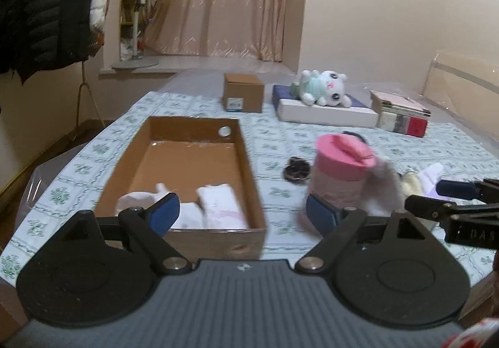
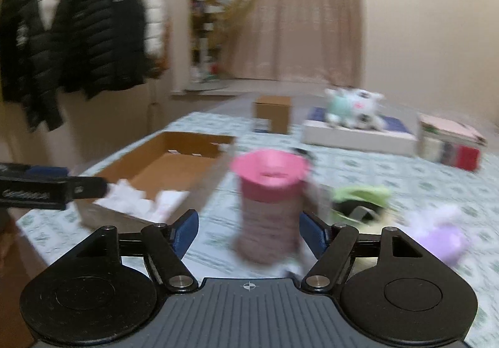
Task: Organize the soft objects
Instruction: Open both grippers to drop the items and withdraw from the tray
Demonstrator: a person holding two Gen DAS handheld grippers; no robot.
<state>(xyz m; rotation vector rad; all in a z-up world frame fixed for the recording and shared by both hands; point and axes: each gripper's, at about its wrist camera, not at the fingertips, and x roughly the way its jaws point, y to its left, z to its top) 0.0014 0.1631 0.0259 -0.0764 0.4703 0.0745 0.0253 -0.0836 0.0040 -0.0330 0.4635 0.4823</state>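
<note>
Lying in the near end of the open cardboard box point(image 1: 187, 167) are folded white soft items point(image 1: 215, 207), bunched against its front wall. The box sits on a green-patterned bedspread point(image 1: 312, 135). Just to its right stands a pink-topped cylinder point(image 1: 340, 173) with a knitted-looking pinkish body, blurred in both views; a grey soft piece point(image 1: 386, 185) hangs at its right side, and pale cream and white soft things point(image 1: 421, 179) lie beyond that. In the right wrist view a green soft item point(image 2: 361, 195) and a lilac fluffy one point(image 2: 443, 235) lie right of the cylinder.

The left gripper point(image 1: 243, 210) has its blue pads spread wide with nothing pinched between them. The right gripper point(image 2: 249, 229) is likewise parted, the cylinder showing in the gap, though blur leaves contact unclear.

Farther back sit a small brown carton point(image 1: 243, 92), a plush toy point(image 1: 324, 89) on a flat white box point(image 1: 327, 114), and stacked books point(image 1: 402, 114). Dark puffer jackets point(image 1: 37, 4) hang at left.
</note>
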